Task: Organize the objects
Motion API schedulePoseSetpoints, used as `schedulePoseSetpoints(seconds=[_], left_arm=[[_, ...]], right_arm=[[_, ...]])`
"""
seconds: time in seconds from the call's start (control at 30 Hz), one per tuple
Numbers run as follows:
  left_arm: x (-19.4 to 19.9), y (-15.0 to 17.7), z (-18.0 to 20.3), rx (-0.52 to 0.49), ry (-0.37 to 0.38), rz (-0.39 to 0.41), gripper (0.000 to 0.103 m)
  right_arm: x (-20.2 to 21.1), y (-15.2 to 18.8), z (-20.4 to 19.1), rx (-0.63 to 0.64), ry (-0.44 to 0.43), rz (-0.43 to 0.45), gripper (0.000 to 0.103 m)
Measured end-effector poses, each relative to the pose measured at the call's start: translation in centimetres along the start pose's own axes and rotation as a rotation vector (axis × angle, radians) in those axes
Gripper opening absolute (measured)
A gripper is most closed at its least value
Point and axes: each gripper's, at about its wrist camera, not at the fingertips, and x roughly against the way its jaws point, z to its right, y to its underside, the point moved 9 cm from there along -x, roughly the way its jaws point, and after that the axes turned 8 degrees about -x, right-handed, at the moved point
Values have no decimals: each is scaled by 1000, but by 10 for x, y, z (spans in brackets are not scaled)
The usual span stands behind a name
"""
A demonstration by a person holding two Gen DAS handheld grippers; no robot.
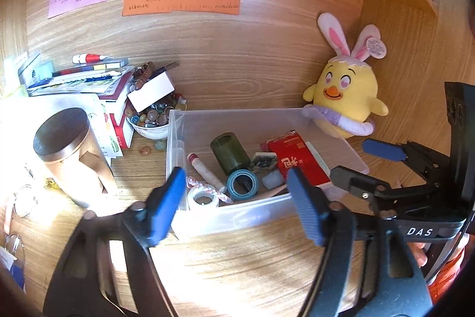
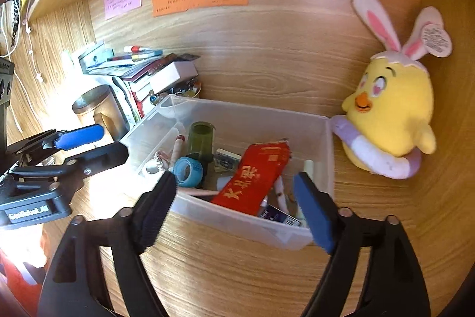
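Clear thin plastic, the bin (image 1: 297, 121) sits just ahead of both spread, empty grippers — left gripper (image 1: 237, 202), right gripper (image 2: 234, 205) — probably light, flexing, slippery; best pinched at its near rim.

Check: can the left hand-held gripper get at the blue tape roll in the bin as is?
Probably yes. The left hand-held gripper is open and empty, at the bin's near wall. The tape roll lies just inside, uncovered from above; a white roll and green cup crowd its sides.
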Motion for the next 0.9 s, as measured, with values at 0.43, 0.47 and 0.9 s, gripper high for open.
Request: schedulePoseSetpoints(seconds=[0.43,0.47,0.9], left_arm=[[1,26,9,9,-3,-25,100],[0,27,8,18,-2,-27,100],[1,35,5,41,-5,-36,100]], right_arm=[[15,25,9,10,24,0,88],[15,26,10,10,25,0,88],[24,32,10,21,34,4,88]])
